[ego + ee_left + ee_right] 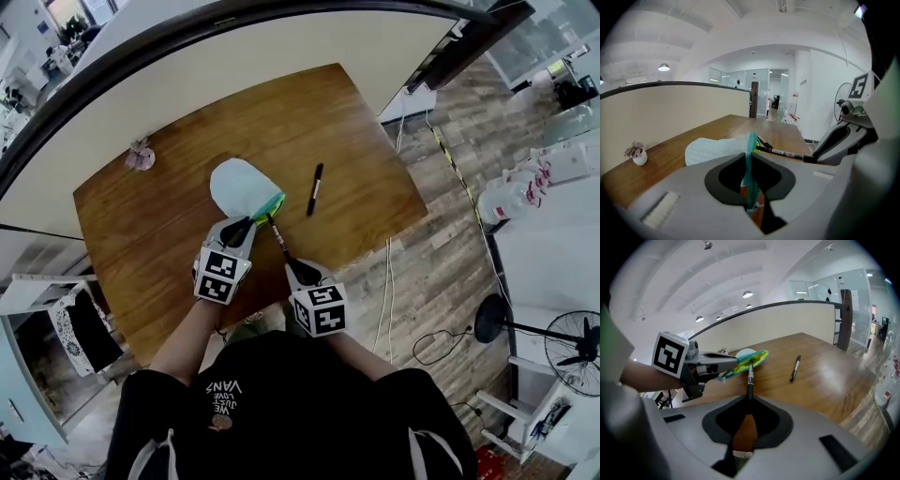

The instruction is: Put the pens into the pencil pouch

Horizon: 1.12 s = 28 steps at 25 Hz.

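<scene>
Head view, left to right: small flower pot (140, 157) at the far left of the wooden table (169, 253). Pencil pouch (242, 187) mid-table, pale body, teal and yellow-green mouth facing the person. Loose black pen (315, 188) just right of it, flat on the wood, not touching the pouch.

Left gripper (244, 226): only the left gripper view shows the grip. Its jaws stand narrow, pinched on the teal edge of the pouch mouth, and the fabric runs up between the pads. From the head view alone contact is hard to judge.

Right gripper (284, 255): jaws narrow, clamped on the tail of a second pen, the held pen (750, 376). It points away from the person towards the pouch, with its tip at the yellow-green lining. The right gripper view shows the left gripper's jaws on the mouth edge. Cannot tell whether the tip is past the rim.

Hidden:
- Pouch interior is not visible in any view, so contents are unknown.
- In the left gripper view, the pouch mouth and held pen cover most of the loose pen.
- In the head view, the person's torso cuts off the near table edge.
</scene>
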Tool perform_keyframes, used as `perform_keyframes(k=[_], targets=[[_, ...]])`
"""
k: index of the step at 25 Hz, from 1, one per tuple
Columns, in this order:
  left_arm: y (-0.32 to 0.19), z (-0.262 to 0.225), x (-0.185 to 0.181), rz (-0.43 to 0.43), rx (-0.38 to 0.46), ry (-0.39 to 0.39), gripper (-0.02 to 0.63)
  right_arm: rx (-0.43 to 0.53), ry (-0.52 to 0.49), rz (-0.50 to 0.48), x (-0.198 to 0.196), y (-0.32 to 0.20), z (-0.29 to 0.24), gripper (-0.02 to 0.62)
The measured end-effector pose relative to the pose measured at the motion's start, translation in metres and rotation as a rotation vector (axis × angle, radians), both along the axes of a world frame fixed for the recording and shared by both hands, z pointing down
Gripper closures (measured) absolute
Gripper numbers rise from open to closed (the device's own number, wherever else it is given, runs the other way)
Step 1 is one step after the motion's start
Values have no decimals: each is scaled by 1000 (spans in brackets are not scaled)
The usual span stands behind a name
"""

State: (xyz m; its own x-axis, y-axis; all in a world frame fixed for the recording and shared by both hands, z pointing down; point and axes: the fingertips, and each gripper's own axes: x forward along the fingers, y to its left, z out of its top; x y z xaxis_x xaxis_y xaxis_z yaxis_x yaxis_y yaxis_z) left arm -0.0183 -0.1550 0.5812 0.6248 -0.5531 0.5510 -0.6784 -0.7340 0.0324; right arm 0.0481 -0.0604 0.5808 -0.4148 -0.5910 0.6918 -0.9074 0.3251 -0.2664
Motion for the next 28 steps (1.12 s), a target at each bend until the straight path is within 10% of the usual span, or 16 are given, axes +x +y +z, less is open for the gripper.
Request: perform_keyframes(k=[16,28], targets=[[27,-19,19,57,-11,92,561,-3,-110,-34,-15,-58,-26,543],[4,-42,6,-171,-133,355,563,48,-475,29,-25,-107,-62,476]])
